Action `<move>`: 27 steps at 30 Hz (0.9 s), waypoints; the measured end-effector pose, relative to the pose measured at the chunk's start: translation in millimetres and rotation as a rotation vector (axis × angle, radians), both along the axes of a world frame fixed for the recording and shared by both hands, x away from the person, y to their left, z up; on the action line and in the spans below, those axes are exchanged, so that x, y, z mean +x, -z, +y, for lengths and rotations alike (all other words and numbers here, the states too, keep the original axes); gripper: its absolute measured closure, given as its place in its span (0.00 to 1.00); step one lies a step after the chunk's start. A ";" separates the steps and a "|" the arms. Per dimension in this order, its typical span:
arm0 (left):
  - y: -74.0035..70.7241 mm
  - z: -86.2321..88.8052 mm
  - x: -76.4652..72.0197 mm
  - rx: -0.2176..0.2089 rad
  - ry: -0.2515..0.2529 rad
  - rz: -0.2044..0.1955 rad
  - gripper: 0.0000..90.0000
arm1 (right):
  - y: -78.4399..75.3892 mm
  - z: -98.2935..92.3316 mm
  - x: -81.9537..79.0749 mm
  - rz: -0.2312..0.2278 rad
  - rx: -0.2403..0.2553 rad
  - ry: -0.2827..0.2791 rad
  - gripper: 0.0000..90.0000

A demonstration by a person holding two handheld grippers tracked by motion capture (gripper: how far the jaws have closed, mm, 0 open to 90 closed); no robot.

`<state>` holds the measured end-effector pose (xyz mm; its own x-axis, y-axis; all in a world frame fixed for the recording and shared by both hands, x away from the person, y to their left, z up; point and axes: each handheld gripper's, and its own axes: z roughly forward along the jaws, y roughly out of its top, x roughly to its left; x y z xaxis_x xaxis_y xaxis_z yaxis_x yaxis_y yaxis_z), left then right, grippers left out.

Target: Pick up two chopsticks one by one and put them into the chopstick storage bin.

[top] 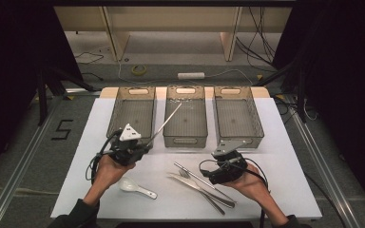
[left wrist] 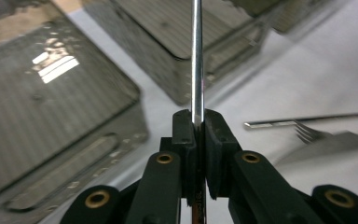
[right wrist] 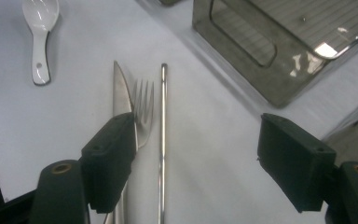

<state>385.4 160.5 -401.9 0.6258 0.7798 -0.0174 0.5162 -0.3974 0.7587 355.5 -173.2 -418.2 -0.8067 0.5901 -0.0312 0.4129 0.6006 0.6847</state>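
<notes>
A slim, round, polished metal chopstick (left wrist: 196, 60) is standing clamped between the shut black jaws of the left gripper (left wrist: 196, 122), its tip running out of frame over the smoky ribbed middle bin (top: 186, 117), while the right gripper (right wrist: 205, 158) is hanging wide open over a second chopstick (right wrist: 162, 140), fork (right wrist: 143, 112) and knife (right wrist: 120, 93).

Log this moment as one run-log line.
left gripper: shut on metal chopstick, over middle bin | right gripper: open above second chopstick | fork, knife, spoon: on table
</notes>
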 end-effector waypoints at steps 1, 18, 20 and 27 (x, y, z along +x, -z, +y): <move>-1.5 3.9 4.1 -0.005 -0.017 -0.002 0.93 | 1.4 -0.7 -0.5 0.007 0.002 0.004 0.31; -7.5 41.3 73.4 -0.039 -0.239 0.007 0.93 | 12.3 -4.5 -5.8 0.012 0.007 0.007 0.29; -8.4 47.3 79.2 -0.034 -0.262 0.007 0.93 | 12.5 -4.3 -6.1 0.014 0.009 0.011 0.29; -4.8 60.7 93.5 -0.040 -0.319 0.029 0.93 | 12.0 -4.9 -6.3 0.019 0.018 0.011 0.29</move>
<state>478.9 221.1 -397.1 0.3492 0.9348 -0.0658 0.6315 -0.1828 0.7536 349.2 -178.1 -430.2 -0.8003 0.5995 -0.0047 0.4328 0.5832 0.6874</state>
